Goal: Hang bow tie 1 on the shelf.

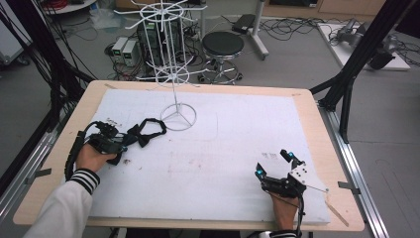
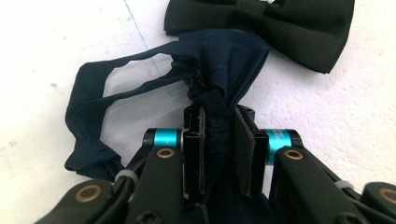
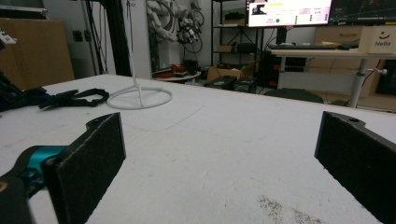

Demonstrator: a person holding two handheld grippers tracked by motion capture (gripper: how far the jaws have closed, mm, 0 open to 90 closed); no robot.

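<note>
Left gripper [image 2: 219, 154] is clamped on the navy bow tie [image 2: 224, 70]: light, limp fabric, likely to sag; the bunched centre is the soundest hold. Right gripper [image 3: 219, 163] gapes, unladen.

A wooden surface [image 1: 317, 124] carries a white foam sheet [image 1: 237, 139]; on the sheet stand a white wire rack [image 1: 174, 79] and lie two bow ties, navy [image 2: 229, 60] and black [image 2: 280, 28].
</note>
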